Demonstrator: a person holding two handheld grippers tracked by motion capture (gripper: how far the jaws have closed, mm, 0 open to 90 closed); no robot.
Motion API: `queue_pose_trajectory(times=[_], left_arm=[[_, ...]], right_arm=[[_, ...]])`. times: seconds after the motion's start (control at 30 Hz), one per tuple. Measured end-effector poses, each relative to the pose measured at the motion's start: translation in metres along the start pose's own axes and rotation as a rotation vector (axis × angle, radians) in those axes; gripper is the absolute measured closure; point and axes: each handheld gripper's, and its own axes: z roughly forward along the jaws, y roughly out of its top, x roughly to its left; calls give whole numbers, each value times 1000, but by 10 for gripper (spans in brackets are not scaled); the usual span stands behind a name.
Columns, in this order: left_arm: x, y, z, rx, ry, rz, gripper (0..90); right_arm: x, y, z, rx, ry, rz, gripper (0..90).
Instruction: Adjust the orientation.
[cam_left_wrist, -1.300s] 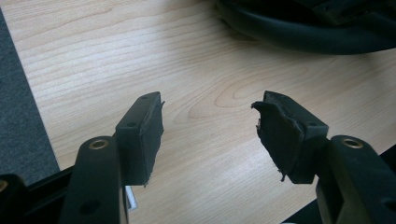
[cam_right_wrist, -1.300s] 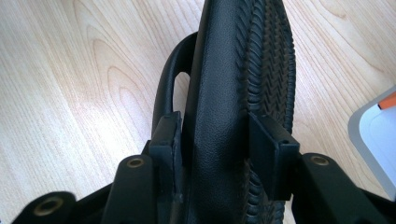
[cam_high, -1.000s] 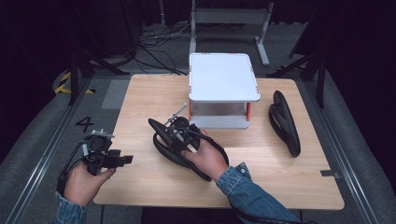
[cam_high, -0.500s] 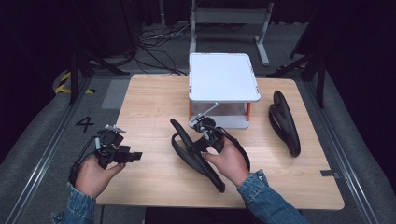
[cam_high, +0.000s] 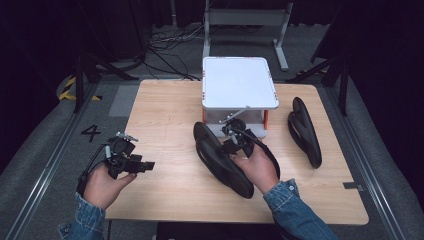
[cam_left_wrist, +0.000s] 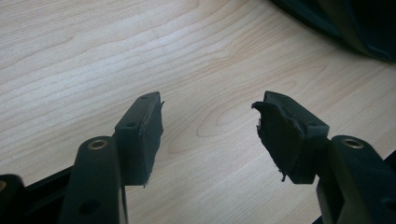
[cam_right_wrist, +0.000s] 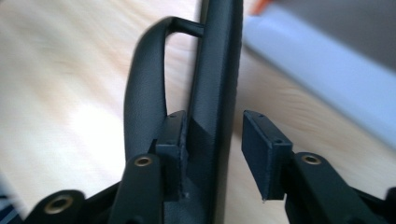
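Right gripper (cam_high: 235, 142) fingers, just been closing, straddle the black sandal's (cam_high: 222, 160) edge lengthwise without clamping; left gripper (cam_high: 127, 162) fingers apart, well left over bench (cam_high: 165, 115).

The high view looks from above the person's side, facing forward and down, far enough to take in the whole wooden worktop (cam_high: 165, 115), the white stand (cam_high: 239, 82) at its far edge and the dark floor around it.

The left gripper view rides on the left tool (cam_left_wrist: 208, 123) and looks along its two black jaws, very near the wood grain. At its top right corner it catches the edge of a black sandal (cam_left_wrist: 355, 23), and the high view has this sandal (cam_high: 220, 160) at the middle of the worktop.

The right gripper view sits on the right tool (cam_right_wrist: 215, 140), very close to the same sandal (cam_right_wrist: 217, 70) and blurred. Behind it is the white stand (cam_right_wrist: 322, 74), shared with the high view.
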Motion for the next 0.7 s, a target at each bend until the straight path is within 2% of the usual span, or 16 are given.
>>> queue_pose_trajectory(times=[0.03, 0.07, 0.13, 0.23, 0.33, 0.47, 0.5, 0.53, 0.57, 0.7], left_arm=[[0, 0, 1, 3, -1, -2, 399], [0, 1, 2, 0, -1, -6, 399], [0, 2, 3, 9, -3, 1, 399], [-1, 2, 4, 8, -1, 1, 398], [-1, 3, 5, 14, -5, 1, 398], [-3, 5, 7, 18, -5, 9, 398], [-3, 5, 7, 17, -4, 9, 398], [-3, 5, 8, 16, -4, 8, 398], [-3, 5, 8, 16, -6, 7, 398], [-3, 6, 9, 22, -11, 9, 398]], right_arm=[[-4, -2, -1, -2, -41, -2, 624], [-10, -5, -2, 1, -62, 0, 630], [-19, -8, -2, 4, -66, 23, 632], [-33, -16, -1, 17, -100, 49, 636], [-46, -25, 2, 25, -103, 85, 633], [-58, -35, 9, 45, -120, 122, 618], [-60, -38, 11, 51, -134, 122, 636], [-61, -41, 13, 71, -178, 109, 592], [-62, -44, 16, 84, -193, 102, 618], [-68, -53, 25, 116, -200, 111, 602]])
